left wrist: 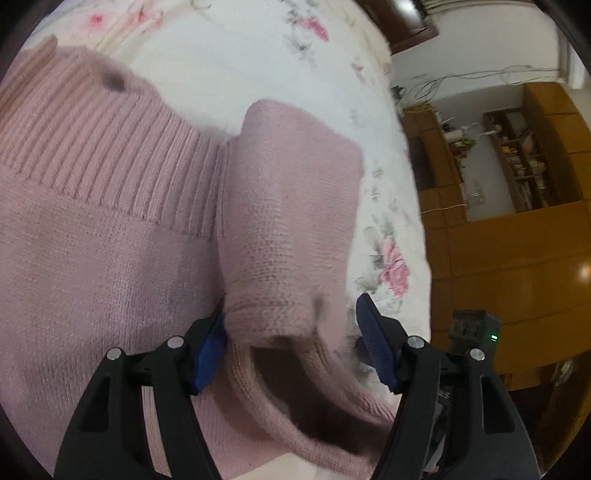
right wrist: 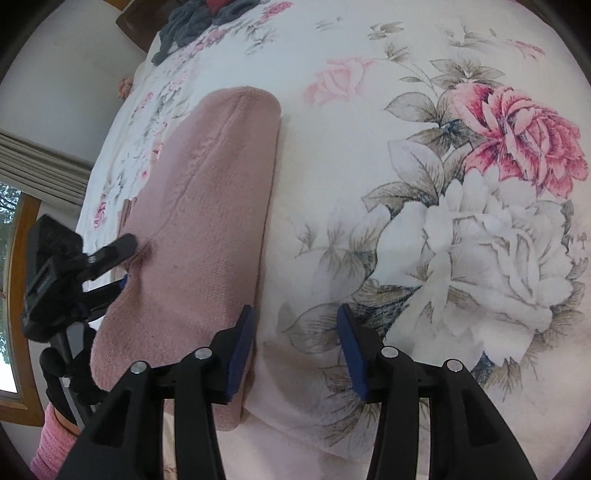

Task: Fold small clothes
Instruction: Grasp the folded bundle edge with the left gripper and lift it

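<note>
Pink knit sweater lying flat on the floral bed sheet, its sleeve doubled inward over the body. Left tongs spread around the cuff; right tongs spread, empty, beside the sweater's edge.

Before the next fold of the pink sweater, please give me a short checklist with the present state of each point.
1. Left gripper open around the sleeve cuff: ok.
2. Cuff gripped: not ok, jaws not closed.
3. Right gripper open, holding nothing: ok.
4. Pink sweater lies flat on the floral bedsheet: ok on the right side; the rest cannot tell.
5. Dark clothes lie far from the sweater: ok.
</note>
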`<state>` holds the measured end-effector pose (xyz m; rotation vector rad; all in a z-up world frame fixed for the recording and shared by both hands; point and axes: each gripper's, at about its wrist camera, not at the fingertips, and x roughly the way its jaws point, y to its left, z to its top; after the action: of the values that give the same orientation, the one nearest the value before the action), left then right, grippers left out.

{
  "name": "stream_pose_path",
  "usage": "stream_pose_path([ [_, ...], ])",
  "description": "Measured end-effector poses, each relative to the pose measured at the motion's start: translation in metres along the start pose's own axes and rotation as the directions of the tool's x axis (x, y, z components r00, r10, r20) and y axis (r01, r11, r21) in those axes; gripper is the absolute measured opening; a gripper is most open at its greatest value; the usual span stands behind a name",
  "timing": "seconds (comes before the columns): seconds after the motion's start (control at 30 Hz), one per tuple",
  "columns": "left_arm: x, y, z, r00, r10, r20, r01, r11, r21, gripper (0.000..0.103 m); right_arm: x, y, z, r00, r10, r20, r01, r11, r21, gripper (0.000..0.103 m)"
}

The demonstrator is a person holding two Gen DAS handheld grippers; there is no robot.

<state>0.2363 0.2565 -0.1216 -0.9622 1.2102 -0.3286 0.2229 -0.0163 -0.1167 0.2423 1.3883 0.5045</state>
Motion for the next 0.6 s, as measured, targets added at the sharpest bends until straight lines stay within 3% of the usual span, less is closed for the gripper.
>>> stream_pose_path([
  [0.13, 0.004, -0.003, -0.001, 1.000, -0.008, 0.021, 0.008, 1.000, -0.004, 0.063, 0.002, -0.002, -0.001, 1.000, -0.003, -0.006, 0.003, 1.000, -0.007, 0.049],
  [0.3, 0.002, -0.006, -0.003, 0.999, 0.010, 0.049, -0.011, 1.000, 0.002, 0.032, 0.006, -0.004, -0.003, 1.000, 0.002, -0.003, -0.002, 1.000, 0.008, 0.049],
  [0.43, -0.010, -0.009, -0.007, 0.996, -0.004, 0.085, 0.002, 1.000, 0.025, 0.028, 0.007, -0.006, -0.005, 1.000, -0.001, -0.005, 0.001, 1.000, 0.008, 0.050],
  [0.6, -0.042, -0.019, -0.015, 0.985, -0.072, 0.156, 0.059, 0.995, 0.084, 0.026, 0.003, 0.002, -0.007, 1.000, 0.011, 0.005, -0.011, 1.000, -0.002, 0.050],
])
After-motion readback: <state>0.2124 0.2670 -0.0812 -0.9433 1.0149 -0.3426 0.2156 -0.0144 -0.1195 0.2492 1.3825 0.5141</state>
